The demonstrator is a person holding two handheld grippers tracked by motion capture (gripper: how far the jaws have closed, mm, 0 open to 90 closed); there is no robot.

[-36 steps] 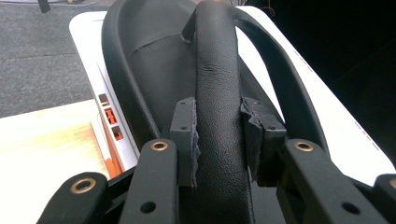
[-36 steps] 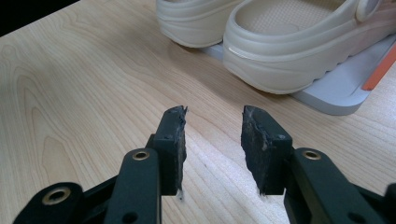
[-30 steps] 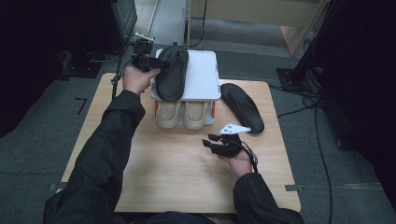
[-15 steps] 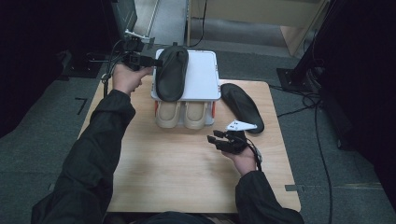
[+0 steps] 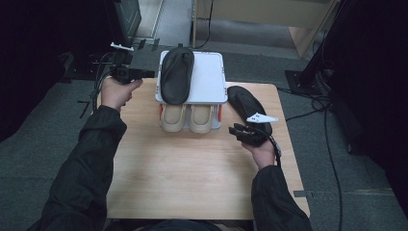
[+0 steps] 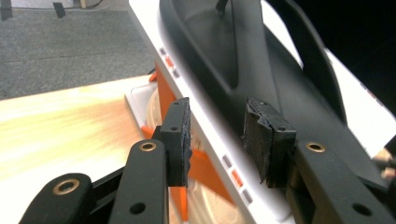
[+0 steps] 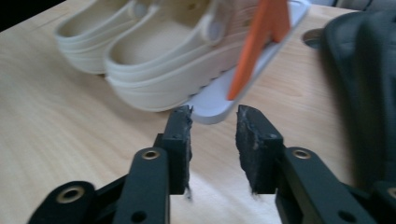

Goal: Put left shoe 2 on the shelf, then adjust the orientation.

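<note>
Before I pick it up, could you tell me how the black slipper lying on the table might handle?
The black slipper looks thin and flat, so probably light and somewhat floppy. Lying flat on the table, it should slide, not roll or tip.

Along my left gripper [image 6: 217,140], the black jaws stand apart, nothing pinched, having just closed a little. Just beyond them a black rubber slipper [image 6: 261,70] lies on the white plastic rack [image 6: 212,144], orange struts [image 6: 198,172] below, over the wooden tabletop [image 6: 60,126].
</note>
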